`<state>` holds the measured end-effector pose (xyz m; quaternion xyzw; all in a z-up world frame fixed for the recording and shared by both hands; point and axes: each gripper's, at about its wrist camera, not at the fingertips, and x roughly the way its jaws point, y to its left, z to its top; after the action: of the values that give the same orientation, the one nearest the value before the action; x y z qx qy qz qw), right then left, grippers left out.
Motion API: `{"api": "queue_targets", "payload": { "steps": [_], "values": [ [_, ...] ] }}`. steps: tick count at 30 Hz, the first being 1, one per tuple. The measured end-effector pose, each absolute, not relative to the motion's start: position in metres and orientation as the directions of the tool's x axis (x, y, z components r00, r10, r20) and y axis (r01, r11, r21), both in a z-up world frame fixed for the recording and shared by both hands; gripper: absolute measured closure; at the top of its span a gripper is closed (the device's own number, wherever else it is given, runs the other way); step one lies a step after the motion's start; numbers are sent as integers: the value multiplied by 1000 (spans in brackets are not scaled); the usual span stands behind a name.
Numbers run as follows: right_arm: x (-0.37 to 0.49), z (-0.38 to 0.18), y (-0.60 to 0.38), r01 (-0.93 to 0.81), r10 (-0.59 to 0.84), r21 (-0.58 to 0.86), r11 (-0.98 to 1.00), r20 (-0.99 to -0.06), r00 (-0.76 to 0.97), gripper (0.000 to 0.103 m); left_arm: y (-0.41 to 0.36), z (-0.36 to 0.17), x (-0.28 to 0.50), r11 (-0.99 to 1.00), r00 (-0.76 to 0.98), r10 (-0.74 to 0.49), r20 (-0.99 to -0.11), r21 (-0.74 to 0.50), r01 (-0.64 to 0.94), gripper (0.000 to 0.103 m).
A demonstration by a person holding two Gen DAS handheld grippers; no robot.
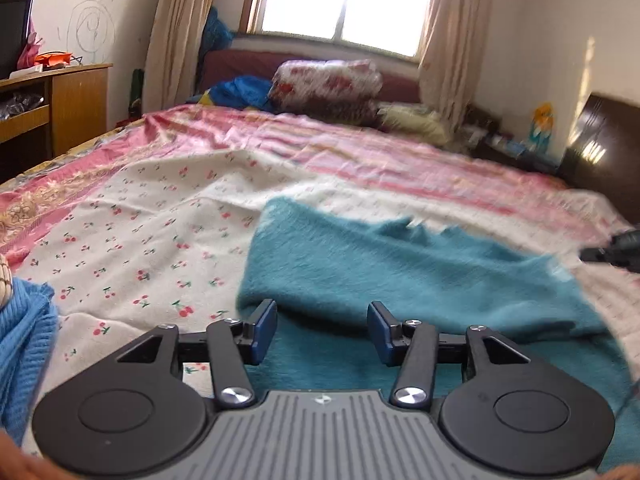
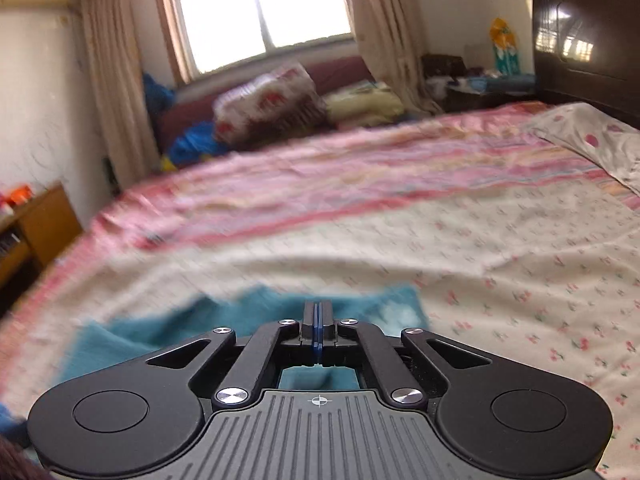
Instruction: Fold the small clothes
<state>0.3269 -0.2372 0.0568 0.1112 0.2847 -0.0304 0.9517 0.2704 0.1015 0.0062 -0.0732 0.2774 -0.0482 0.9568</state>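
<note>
Left wrist view: teal garment [image 1: 400, 264] half-folded ahead of the spread left gripper [image 1: 322, 330]; right gripper [image 2: 318, 320] pressed together, whether pinching cloth unclear.

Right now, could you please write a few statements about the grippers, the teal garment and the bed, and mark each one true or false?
1. The left gripper has its jaws apart. True.
2. The right gripper stands wide open. False: its blue pads are pressed together, and the view does not show whether cloth is pinched between them.
3. The teal garment lies on a cherry-print sheet. True.
4. A blue knit item sits at the left edge of the left wrist view. True.
5. The curtains are drawn across the window. False: they hang at the sides, and daylight comes through.
</note>
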Motion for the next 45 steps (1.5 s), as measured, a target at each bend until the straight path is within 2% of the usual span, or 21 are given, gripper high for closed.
{"api": "queue_targets", "payload": {
  "steps": [3, 5, 9, 11, 15, 21, 25, 28, 32, 34, 37, 42, 44, 45],
  "values": [
    [331, 32, -238, 123, 40, 213, 969, -632, 774, 103, 107, 0, 276, 989, 838, -104, -536, -145, 29, 49],
    [324, 27, -238, 110, 94, 275, 955, -634, 767, 94, 112, -2, 273, 989, 838, -97, -538, -147, 20, 49],
    [313, 20, -239, 109, 191, 398, 911, -642, 742, 88, 117, -6, 263, 995, 834, -55, -550, -96, 2, 49],
    [307, 17, -241, 127, 202, 425, 896, -647, 735, 79, 123, -7, 256, 996, 832, -44, -553, -92, -8, 49],
    [300, 10, -248, 137, 280, 525, 840, -636, 719, 70, 131, -13, 247, 992, 812, -61, -580, -124, -13, 46],
    [320, 0, -241, 179, 277, 540, 822, -655, 703, 71, 125, -13, 244, 994, 813, -53, -580, -109, -13, 46],
    [321, 5, -240, 172, 260, 521, 836, -653, 711, 88, 126, -11, 244, 993, 815, -62, -577, -115, -6, 46],
    [320, 22, -247, 150, 245, 521, 840, -612, 752, 94, 129, 0, 246, 989, 832, -79, -549, -145, -2, 46],
    [319, 54, -258, 126, 190, 497, 858, -535, 823, 95, 134, 12, 250, 987, 849, -79, -523, -161, -7, 45],
    [321, 63, -266, 137, 158, 487, 863, -518, 841, 96, 133, 8, 256, 992, 838, -54, -542, -124, -16, 37],
    [328, 54, -272, 170, 123, 451, 876, -551, 825, 96, 132, -4, 258, 997, 819, -7, -574, -70, -41, 35],
    [328, 24, -273, 215, 105, 423, 880, -615, 781, 96, 139, -8, 256, 995, 786, -75, -614, -103, 14, 32],
    [328, 22, -273, 220, 106, 426, 878, -619, 778, 96, 141, -14, 258, 992, 753, -109, -649, -120, 40, 37],
    [329, 22, -271, 216, 105, 420, 881, -620, 778, 96, 142, -14, 258, 989, 747, -130, -651, -142, 49, 46]
  ]
}}
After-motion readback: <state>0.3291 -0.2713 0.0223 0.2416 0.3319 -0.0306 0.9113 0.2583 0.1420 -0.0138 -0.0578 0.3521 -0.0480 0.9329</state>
